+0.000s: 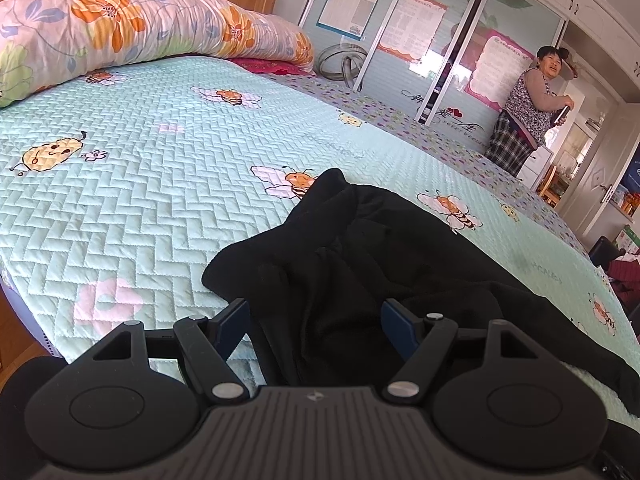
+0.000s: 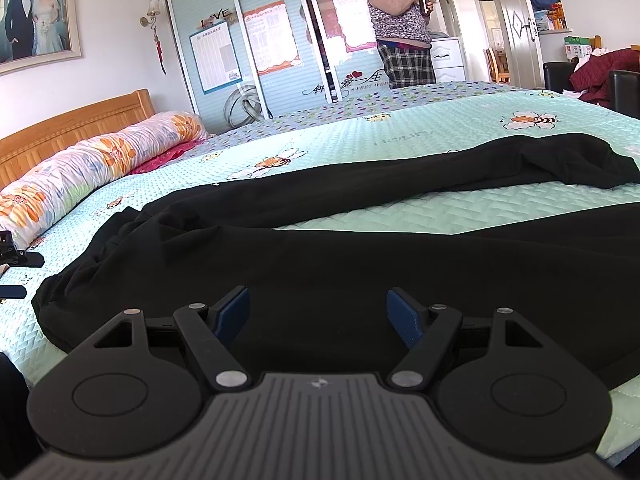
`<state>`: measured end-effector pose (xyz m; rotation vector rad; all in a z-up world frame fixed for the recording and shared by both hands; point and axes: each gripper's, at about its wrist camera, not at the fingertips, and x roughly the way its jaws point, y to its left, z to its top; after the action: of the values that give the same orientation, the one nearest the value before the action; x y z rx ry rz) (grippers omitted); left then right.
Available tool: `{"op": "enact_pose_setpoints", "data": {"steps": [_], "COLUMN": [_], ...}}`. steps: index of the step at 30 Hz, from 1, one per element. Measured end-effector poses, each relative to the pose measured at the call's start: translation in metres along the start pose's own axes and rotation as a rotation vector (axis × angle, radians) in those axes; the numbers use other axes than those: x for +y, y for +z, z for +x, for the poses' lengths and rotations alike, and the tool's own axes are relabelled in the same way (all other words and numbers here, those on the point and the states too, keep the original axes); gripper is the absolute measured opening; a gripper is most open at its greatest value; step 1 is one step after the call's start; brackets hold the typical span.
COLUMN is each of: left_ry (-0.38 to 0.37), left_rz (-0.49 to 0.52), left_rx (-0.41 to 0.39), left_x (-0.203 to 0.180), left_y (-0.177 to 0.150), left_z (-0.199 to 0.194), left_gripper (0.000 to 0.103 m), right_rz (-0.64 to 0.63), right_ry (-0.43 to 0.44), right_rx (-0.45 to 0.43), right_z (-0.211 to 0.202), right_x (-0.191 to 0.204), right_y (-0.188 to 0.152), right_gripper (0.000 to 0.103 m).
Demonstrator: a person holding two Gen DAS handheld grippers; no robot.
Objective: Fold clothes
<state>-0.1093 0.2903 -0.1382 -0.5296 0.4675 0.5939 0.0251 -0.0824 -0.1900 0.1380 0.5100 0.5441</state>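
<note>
Both tongs gape wide and hold nothing — the left tongs [image 1: 316,322] over the bunched end of the black trousers [image 1: 360,264], the right tongs [image 2: 318,318] over one leg. Legs lie splayed on the bedspread [image 2: 360,144] ahead — folding seems not yet begun.

The right gripper [image 2: 318,312] sits at 6 o'clock with its blue pads [image 2: 404,322] spread wide, nothing pinched between them, poised just over black trousers [image 2: 320,248] spread across the mint quilted bed [image 2: 400,140]. One trouser leg runs toward 3 o'clock, another lies nearer. A floral bolster [image 2: 92,164] rests at 9 o'clock against the wooden headboard [image 2: 72,124]. A person [image 2: 404,28] stands at 1 o'clock by the sliding wardrobe [image 2: 256,40].
</note>
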Motion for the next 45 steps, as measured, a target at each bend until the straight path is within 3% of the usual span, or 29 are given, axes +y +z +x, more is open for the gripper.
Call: {"op": "enact_pose_setpoints", "data": {"steps": [45], "left_ry": [-0.012], "left_rz": [0.006], "left_rx": [0.021], "left_x": [-0.0053], "left_y": [-0.0061], "left_z": [-0.0033], "left_gripper": [0.076], "right_rz": [0.001], "right_ry": [-0.004], "right_rx": [-0.009], "right_z": [0.0011], "right_x": [0.0006], "right_y": [0.0], "right_gripper": [0.075]}}
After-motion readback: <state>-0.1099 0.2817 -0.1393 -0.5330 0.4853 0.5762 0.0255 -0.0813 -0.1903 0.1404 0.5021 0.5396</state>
